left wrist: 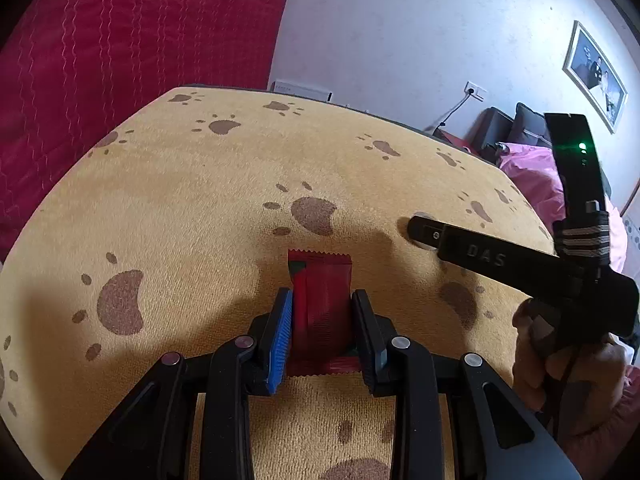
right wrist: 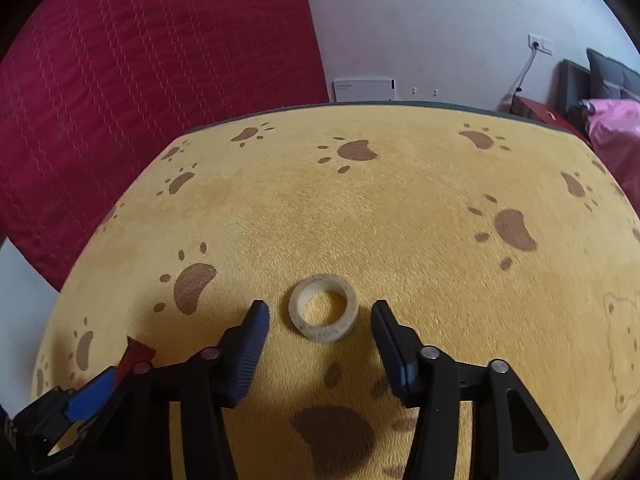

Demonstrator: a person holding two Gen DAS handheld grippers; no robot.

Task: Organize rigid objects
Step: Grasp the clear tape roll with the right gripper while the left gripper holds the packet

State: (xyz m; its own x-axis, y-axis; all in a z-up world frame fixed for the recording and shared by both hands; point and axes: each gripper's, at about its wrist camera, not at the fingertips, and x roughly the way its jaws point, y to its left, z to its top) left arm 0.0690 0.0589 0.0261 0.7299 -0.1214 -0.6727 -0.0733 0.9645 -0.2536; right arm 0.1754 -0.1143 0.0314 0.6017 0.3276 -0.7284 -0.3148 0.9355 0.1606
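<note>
Desk point(right wrist: 400, 208): yours is covered by a yellow plush cloth printed with brown paw marks; a faint bear outline point(right wrist: 624, 352) sits at its right edge in the right view.

Left tongs point(left wrist: 322, 316): you hold them nearly closed, both pads pressed against the sides of a red packet point(left wrist: 320, 304). The packet lies on the cloth, its serrated far end poking out past the fingertips. In the right view its red tip point(right wrist: 134, 354) shows at lower left beside the blue pad.

Right tongs point(right wrist: 320, 312): you hold them wide open, gripping nothing. A tape ring point(right wrist: 323, 307) lies flat on the cloth between the fingertips, touching neither.

Room, behind the desk:
- red quilted fabric point(right wrist: 140, 100) filling the left side;
- white wall point(left wrist: 420, 40) with a socket point(right wrist: 540, 43) and a cable hanging from it;
- white box point(right wrist: 364, 89) against the wall's foot;
- framed photo point(left wrist: 596, 76) high on the right;
- dark cushions point(right wrist: 608, 70) and pink bedding point(right wrist: 616, 132) at far right.

Your hand point(left wrist: 560, 364) grips the right tool's handle in the left view.
</note>
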